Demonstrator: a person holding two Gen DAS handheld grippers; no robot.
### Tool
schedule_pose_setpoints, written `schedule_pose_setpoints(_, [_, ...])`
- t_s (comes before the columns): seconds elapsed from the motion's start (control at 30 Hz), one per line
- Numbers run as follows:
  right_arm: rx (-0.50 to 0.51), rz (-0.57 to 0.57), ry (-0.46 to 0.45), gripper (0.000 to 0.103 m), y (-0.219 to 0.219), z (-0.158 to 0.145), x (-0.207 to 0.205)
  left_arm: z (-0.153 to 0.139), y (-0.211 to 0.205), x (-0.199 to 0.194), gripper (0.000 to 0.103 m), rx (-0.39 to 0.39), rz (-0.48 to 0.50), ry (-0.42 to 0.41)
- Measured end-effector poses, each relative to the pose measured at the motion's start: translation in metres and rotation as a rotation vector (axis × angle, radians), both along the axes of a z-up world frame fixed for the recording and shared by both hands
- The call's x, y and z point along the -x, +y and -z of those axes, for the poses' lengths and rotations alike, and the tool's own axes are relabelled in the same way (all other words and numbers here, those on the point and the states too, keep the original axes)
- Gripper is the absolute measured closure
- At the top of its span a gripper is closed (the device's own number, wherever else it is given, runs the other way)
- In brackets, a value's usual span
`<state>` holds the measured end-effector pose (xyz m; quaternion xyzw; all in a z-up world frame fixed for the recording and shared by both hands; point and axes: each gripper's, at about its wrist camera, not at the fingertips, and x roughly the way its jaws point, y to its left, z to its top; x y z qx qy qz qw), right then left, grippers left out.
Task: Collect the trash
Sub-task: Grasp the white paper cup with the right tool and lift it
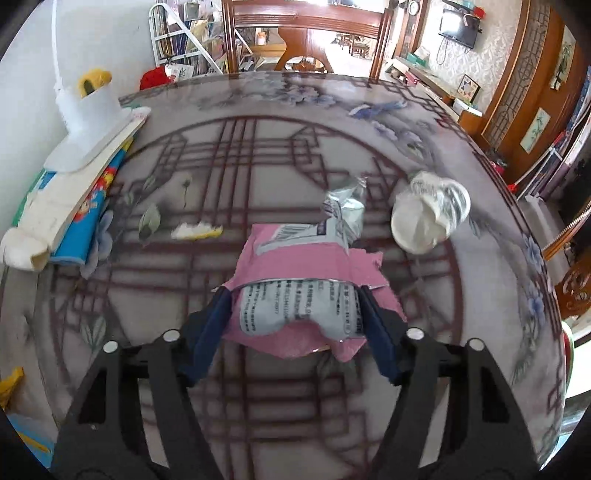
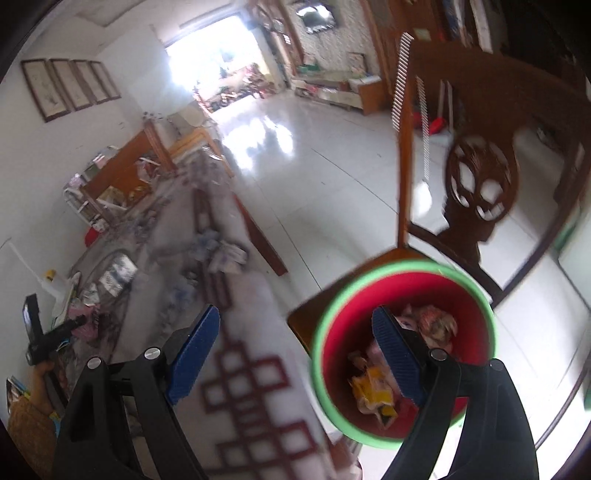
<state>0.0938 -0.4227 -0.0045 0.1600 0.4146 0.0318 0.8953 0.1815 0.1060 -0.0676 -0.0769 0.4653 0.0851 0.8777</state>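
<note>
My left gripper (image 1: 295, 295) stands wide around a crumpled pink and grey plastic mailer bag (image 1: 306, 288) lying on the patterned round table (image 1: 221, 177); both blue fingers (image 1: 212, 325) touch or nearly touch its sides. A crushed clear plastic cup (image 1: 430, 208) lies right of the bag, and a small yellow-white scrap (image 1: 197, 230) lies to its left. My right gripper (image 2: 299, 350) is open and empty, above the table edge beside a red bin with a green rim (image 2: 404, 350) holding several wrappers. The left gripper also shows in the right wrist view (image 2: 55, 332).
A white bottle with a yellow cap (image 1: 88, 107) stands on stacked books (image 1: 74, 192) at the table's left edge. A wooden chair (image 2: 480, 192) stands behind the bin. Another chair (image 1: 306, 33) is at the table's far side.
</note>
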Motion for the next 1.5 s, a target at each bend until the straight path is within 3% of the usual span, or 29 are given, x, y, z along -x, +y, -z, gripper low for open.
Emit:
schedule_pose_setpoints(0.1, [0.013, -0.066, -0.043, 0.021, 0.03, -0.022, -0.01, -0.006, 0.0, 0.024, 0.041, 0.015, -0.001, 0.0])
schedule_pose_setpoints(0.17, [0.016, -0.123, -0.059, 0.02, 0.056, -0.033, -0.018, -0.02, -0.001, 0.045, 0.041, 0.066, -0.007, -0.017])
schedule_pose_setpoints(0.33, [-0.003, -0.323, -0.044, 0.018, 0.144, -0.044, -0.051, -0.067, -0.02, 0.108, 0.041, 0.105, 0.032, -0.155])
schedule_pose_setpoints(0.5, [-0.072, -0.442, 0.056, 0.015, 0.237, -0.027, -0.099, -0.07, -0.039, 0.148, 0.04, 0.175, 0.051, -0.226])
schedule_pose_setpoints(0.57, [-0.083, -0.444, 0.103, 0.014, 0.275, -0.015, -0.121, -0.064, -0.041, 0.145, 0.04, 0.22, 0.074, -0.201])
schedule_pose_setpoints(0.7, [-0.065, -0.355, 0.24, 0.014, 0.326, 0.026, -0.172, -0.067, -0.028, 0.142, 0.04, 0.217, 0.038, -0.231])
schedule_pose_setpoints(0.87, [-0.045, -0.213, 0.313, 0.014, 0.35, 0.062, -0.206, -0.067, -0.01, 0.144, 0.039, 0.311, -0.01, -0.254])
schedule_pose_setpoints(1.03, [-0.009, -0.183, 0.343, 0.015, 0.376, 0.082, -0.226, -0.065, -0.002, 0.143, 0.038, 0.365, -0.02, -0.261])
schedule_pose_setpoints(1.23, [0.062, -0.264, 0.3, 0.046, 0.395, 0.084, -0.218, -0.063, 0.012, 0.145, 0.038, 0.415, -0.061, -0.269])
schedule_pose_setpoints(1.5, [0.014, -0.402, 0.256, 0.047, 0.375, 0.056, -0.172, -0.064, 0.007, 0.145, 0.038, 0.397, -0.05, -0.265])
